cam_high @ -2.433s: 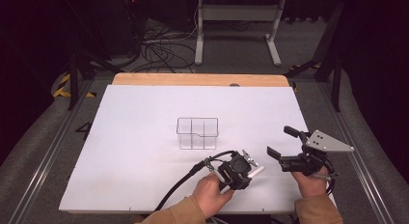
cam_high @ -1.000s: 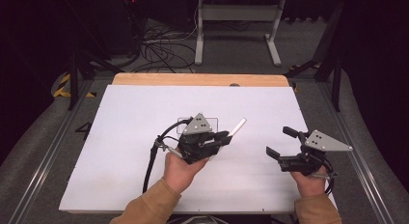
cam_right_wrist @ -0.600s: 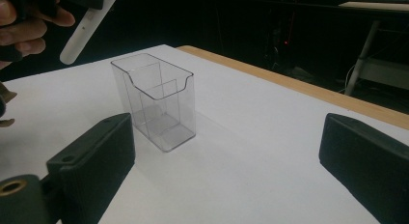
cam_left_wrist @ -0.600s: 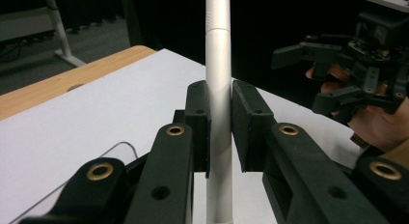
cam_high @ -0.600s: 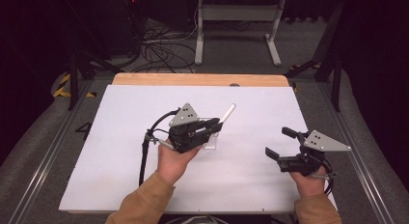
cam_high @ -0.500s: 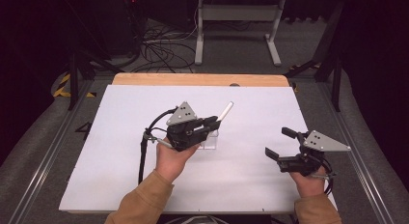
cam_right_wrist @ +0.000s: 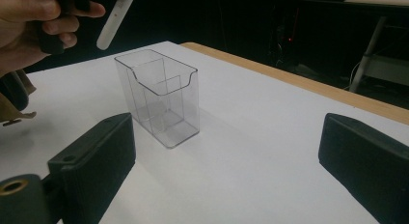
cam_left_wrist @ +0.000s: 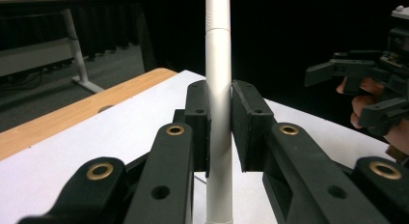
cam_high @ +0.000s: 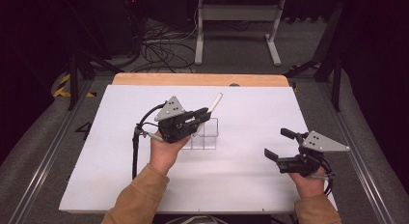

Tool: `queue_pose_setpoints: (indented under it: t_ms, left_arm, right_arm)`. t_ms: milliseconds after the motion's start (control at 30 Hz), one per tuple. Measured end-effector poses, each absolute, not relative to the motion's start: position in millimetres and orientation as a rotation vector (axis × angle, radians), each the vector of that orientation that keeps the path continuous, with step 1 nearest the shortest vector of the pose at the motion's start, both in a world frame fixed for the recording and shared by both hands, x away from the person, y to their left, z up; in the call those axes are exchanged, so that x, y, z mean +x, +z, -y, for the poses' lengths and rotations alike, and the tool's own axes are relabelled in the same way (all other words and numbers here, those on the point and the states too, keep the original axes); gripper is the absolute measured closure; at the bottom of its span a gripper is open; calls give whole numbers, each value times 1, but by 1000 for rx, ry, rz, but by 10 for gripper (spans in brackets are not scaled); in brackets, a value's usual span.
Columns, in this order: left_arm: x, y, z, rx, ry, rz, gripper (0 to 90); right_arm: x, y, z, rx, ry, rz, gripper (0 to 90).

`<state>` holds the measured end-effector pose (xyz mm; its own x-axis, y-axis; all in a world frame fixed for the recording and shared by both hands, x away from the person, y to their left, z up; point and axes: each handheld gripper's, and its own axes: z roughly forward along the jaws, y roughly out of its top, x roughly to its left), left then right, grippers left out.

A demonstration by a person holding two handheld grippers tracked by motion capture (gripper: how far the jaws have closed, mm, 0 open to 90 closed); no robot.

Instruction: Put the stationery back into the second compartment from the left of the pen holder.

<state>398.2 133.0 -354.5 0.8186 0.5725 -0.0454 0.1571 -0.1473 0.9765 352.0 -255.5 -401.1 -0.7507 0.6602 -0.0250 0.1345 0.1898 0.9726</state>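
**White pen clamped in left gripper, above clear holder**

White pen (cam_left_wrist: 218, 84) sits upright between the left gripper (cam_left_wrist: 220, 125) jaws, both pads pressed on the barrel. In the high view the pen (cam_high: 215, 102) tilts up and away from the left gripper (cam_high: 200, 119), over the clear plastic holder (cam_high: 208, 137) at mid-table. In the right gripper view its lower end (cam_right_wrist: 114, 22) hangs above and beside the holder (cam_right_wrist: 159, 96), not inside it.

Writing: no brand or label readable on the pen. Small dotted texture near the cap seam, too fine to make out.

Hidden/cut off: pen top runs out of frame in the left gripper view. Holder partly covered by left hand (cam_high: 165, 151) and gripper in the high view. It has inner dividers and a stepped front wall; exact compartment count hard to tell through the clear plastic.

Right gripper (cam_high: 280, 146) rests near the table's right edge, well apart from the holder, jaws spread wide w/ nothing between them; seen also at (cam_left_wrist: 366, 89).

Around: white table top (cam_high: 120, 175) w/ wood strip (cam_high: 193, 79) at far edge, cables (cam_high: 159, 45) and a grey stand (cam_high: 236, 16) on the floor beyond. Nothing stands between pen and holder.
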Motion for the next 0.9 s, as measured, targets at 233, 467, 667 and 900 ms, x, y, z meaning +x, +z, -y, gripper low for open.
queue_pose_setpoints:
  t_ms: [233, 467, 667, 900]
  left_arm:
    - [410, -366, -134, 1710, 396, -584, 785]
    - [418, -373, -133, 1709, 426, -579, 785]
    - [426, -379, -133, 1714, 458, -622, 785]
    - [430, -386, -130, 1723, 456, -623, 784]
  right_arm:
    - [352, -401, 254, 735, 1591, -2034, 62]
    - [352, -402, 253, 736, 1589, -2046, 63]
    - [352, -402, 253, 732, 1589, -2050, 64]
    - [353, -403, 251, 731, 1584, -2061, 65]
